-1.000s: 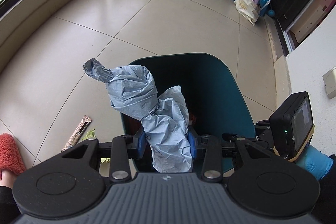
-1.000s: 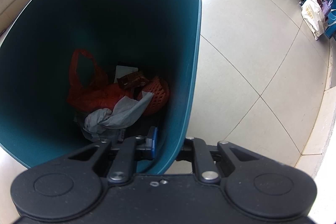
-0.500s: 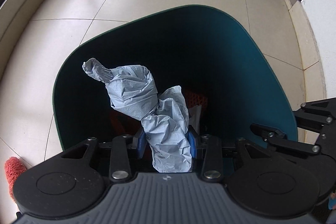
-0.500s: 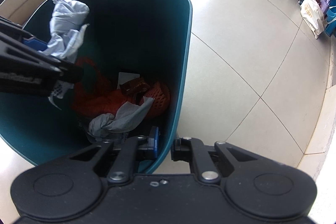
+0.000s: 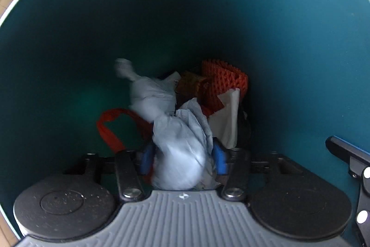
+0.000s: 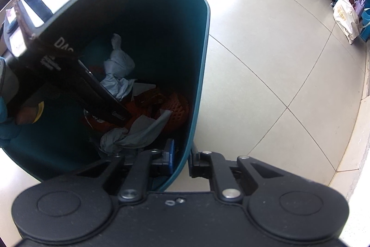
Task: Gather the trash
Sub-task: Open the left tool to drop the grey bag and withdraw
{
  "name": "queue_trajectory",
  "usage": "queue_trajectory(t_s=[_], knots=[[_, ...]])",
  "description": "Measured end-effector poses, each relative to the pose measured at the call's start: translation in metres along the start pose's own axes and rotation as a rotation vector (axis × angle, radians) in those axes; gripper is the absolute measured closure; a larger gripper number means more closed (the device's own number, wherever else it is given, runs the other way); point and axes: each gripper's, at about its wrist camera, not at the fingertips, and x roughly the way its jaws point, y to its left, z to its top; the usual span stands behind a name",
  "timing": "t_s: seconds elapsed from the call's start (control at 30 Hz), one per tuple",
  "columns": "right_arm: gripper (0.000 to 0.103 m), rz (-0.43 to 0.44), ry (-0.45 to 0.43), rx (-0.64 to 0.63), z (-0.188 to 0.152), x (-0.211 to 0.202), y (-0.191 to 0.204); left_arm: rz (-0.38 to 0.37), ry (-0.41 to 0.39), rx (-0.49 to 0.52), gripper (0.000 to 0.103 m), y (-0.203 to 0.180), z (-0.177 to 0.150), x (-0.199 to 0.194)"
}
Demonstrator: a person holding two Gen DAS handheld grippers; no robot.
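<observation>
Deep inside the teal bin (image 6: 196, 61), the left gripper (image 5: 182, 157) jaws have just been opening, freeing the grey paper wad (image 5: 178, 145) between them; the right gripper (image 6: 181, 157) jaws pinch the bin's rim.

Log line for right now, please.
left gripper: inside teal bin, jaws just opening, grey paper wad between pads | right gripper: shut on bin rim

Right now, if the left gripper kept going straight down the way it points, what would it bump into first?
Probably the crumpled grey-blue paper wad, loose between its just-opened fingers. Just past it lies the trash pile in the teal plastic bin: the red plastic bag and orange foam netting. Depth is unclear.
</observation>
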Motion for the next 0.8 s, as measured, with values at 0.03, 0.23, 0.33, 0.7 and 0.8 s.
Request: queue_trajectory(t_s=[0.03,0.23,0.33,0.7,0.8], knots=[[0.092,0.001,0.000,0.001,-0.001,0.000,-0.001,-0.010,-0.002,-0.010,0.035,0.003,-0.002,0.000],[0.092,0.000,0.000,-0.001,-0.006,-0.003,-0.001,-0.048,-0.020,-0.046,0.033,0.012,-0.010,-0.012],[0.092,-0.001,0.003,0.003,-0.005,-0.003,0.003,-0.079,-0.051,-0.057,0.033,0.018,-0.020,-0.033],[0.091,0.000,0.009,0.013,0.000,-0.003,0.004,-0.128,-0.308,-0.048,0.028,0.041,-0.086,-0.144],[0.091,-0.001,0.008,0.011,0.000,-0.004,0.005,-0.130,-0.354,-0.087,0.027,0.059,-0.106,-0.163]])
